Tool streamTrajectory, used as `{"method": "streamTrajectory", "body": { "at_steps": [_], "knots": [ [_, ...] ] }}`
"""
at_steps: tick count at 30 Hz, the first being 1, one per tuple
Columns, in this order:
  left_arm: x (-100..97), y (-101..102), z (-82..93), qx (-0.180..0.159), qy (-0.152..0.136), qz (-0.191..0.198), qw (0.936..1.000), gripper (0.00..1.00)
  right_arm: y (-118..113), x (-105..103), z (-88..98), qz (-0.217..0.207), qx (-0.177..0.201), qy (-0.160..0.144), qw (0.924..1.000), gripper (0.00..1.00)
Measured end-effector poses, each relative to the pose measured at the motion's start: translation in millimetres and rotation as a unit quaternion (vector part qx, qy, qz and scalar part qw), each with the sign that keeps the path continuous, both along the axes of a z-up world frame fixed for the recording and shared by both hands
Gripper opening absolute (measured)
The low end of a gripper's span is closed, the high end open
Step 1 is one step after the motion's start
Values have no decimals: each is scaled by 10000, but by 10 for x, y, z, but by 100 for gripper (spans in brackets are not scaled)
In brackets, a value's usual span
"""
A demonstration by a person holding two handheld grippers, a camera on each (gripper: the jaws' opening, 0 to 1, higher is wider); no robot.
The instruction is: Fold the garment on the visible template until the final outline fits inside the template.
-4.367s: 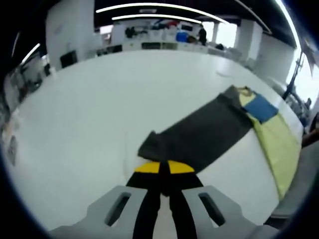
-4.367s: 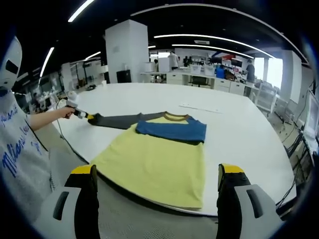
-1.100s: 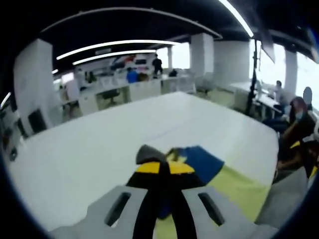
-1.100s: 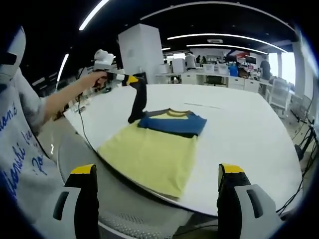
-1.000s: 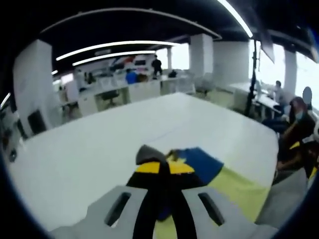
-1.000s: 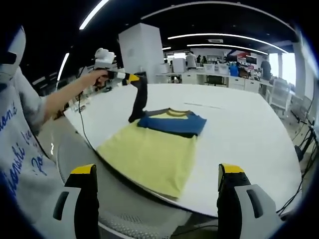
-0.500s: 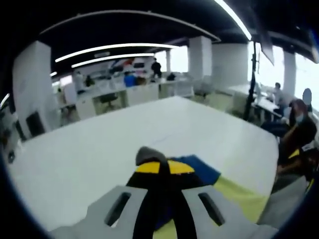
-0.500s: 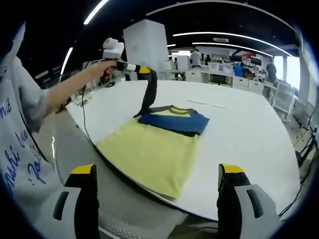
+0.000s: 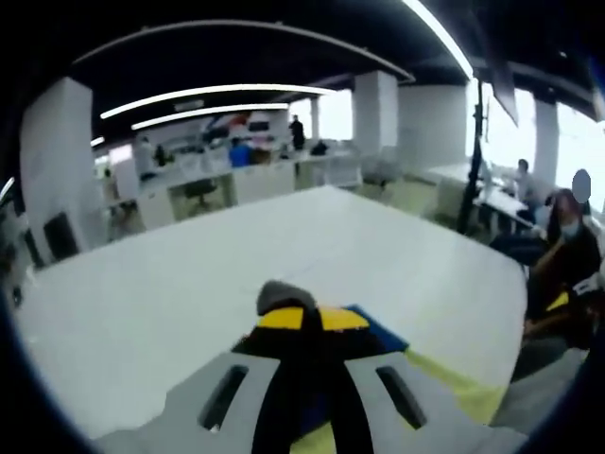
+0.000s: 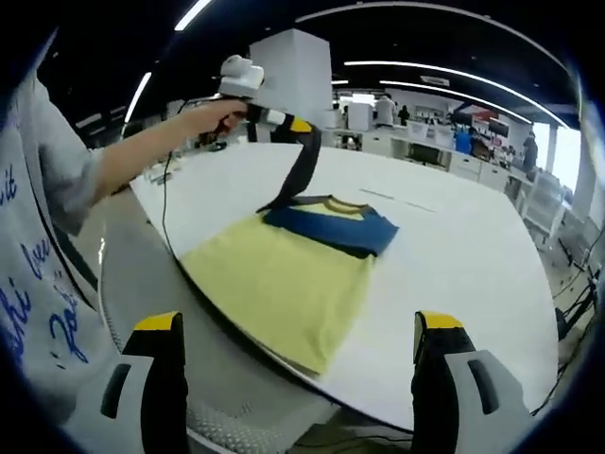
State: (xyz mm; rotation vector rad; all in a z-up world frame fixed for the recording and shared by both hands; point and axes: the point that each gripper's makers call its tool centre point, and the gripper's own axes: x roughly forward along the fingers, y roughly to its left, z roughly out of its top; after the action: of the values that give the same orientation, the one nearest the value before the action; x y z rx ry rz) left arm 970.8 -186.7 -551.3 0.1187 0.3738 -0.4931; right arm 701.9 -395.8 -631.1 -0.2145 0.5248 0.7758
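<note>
holding the dark sleeve (image 10: 301,170) pinched and lifted, the left gripper (image 10: 301,126) hangs above the garment (image 10: 284,279) on the white table (image 10: 454,274); the sleeve runs down to the collar end, so the fold goes across the blue panel. the right gripper (image 10: 301,359) is spread wide, near the hem.

Bright ceiling strips (image 9: 203,92) light both views evenly, with window glare at 3 o'clock. The left gripper view is softly blurred. Fisheye bending curves the edges.
</note>
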Motion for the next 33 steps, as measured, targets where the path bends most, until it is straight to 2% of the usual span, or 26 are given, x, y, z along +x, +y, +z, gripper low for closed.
{"method": "streamTrajectory", "body": {
  "at_steps": [11, 21, 27, 33],
  "knots": [
    [175, -284, -107, -52, 29, -69, 10000, 0, -42, -28, -8, 65, 141, 23, 9999, 100],
    [272, -401, -350, -51, 195, -6, 9998, 0, -120, -27, -24, 90, 166, 40, 9998, 100],
    [325, -402, -427, -82, 251, 85, 9996, 0, -168, -29, -30, 98, 128, 44, 9999, 100],
    [352, -541, -525, -82, 358, -10, 9993, 0, -194, -19, -58, 85, 130, 69, 9999, 100]
  ]
}}
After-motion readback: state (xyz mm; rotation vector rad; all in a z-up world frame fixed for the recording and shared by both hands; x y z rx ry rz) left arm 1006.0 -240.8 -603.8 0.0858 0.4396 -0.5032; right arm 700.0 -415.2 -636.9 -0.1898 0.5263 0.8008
